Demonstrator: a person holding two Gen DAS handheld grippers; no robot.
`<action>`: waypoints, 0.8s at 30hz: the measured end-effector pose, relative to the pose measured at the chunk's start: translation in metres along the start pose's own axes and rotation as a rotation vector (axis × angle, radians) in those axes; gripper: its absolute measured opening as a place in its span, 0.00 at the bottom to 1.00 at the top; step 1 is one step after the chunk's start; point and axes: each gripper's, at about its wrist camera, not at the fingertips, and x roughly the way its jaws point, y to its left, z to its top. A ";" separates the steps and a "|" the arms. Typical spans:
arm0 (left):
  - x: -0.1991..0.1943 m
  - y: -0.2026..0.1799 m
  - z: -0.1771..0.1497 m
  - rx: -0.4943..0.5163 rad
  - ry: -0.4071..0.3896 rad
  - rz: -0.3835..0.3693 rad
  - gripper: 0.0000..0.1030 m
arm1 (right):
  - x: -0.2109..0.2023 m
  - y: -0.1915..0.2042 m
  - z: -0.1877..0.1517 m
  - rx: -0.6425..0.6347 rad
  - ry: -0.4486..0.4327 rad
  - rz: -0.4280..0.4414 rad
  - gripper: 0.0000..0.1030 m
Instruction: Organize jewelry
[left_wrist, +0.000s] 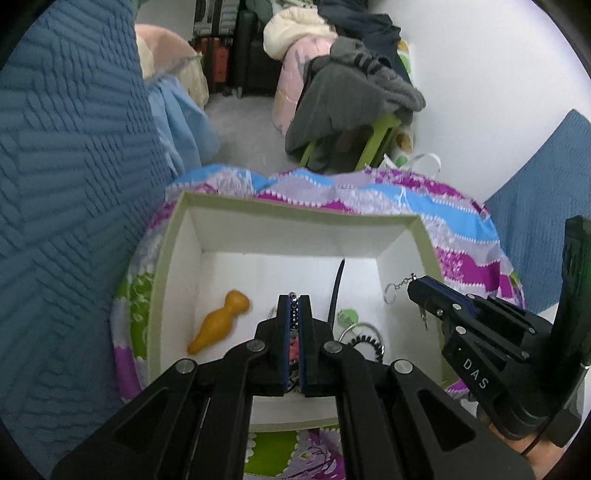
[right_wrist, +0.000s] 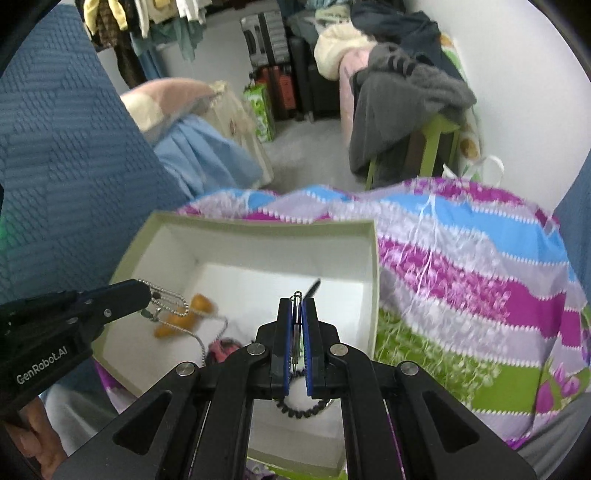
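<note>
An open box (left_wrist: 295, 206) with a pale green rim and white inside sits on a patterned cloth. My left gripper (left_wrist: 293, 297) hangs over it, shut on a silver bead chain (right_wrist: 177, 308) that dangles into the box. My right gripper (right_wrist: 295, 301) is beside it over the box's right part, shut on a keyring (left_wrist: 391, 293) with a short chain. On the box floor lie an orange figure-shaped piece (left_wrist: 218, 321), a thin black stick (left_wrist: 338, 291), a black coil band (right_wrist: 299, 410) and a pink item (right_wrist: 225, 349). In the right wrist view the box (right_wrist: 258, 223) lies below both grippers, with my left gripper (right_wrist: 146, 290) at the left.
The purple, blue and green cloth (right_wrist: 461, 266) spreads to the right of the box. Blue knitted fabric (left_wrist: 66, 184) rises at the left. Behind stand a green stool (left_wrist: 380, 133) draped with grey clothing, and suitcases (right_wrist: 273, 40) on the floor.
</note>
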 end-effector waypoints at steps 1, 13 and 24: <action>0.003 0.000 -0.001 -0.001 0.012 -0.002 0.03 | 0.002 0.000 -0.002 -0.004 0.008 0.006 0.04; -0.032 -0.003 0.003 -0.028 -0.020 0.021 0.38 | -0.035 -0.004 0.013 -0.005 -0.037 0.063 0.28; -0.126 -0.029 0.016 0.009 -0.201 0.044 0.55 | -0.140 -0.009 0.047 -0.025 -0.233 0.086 0.42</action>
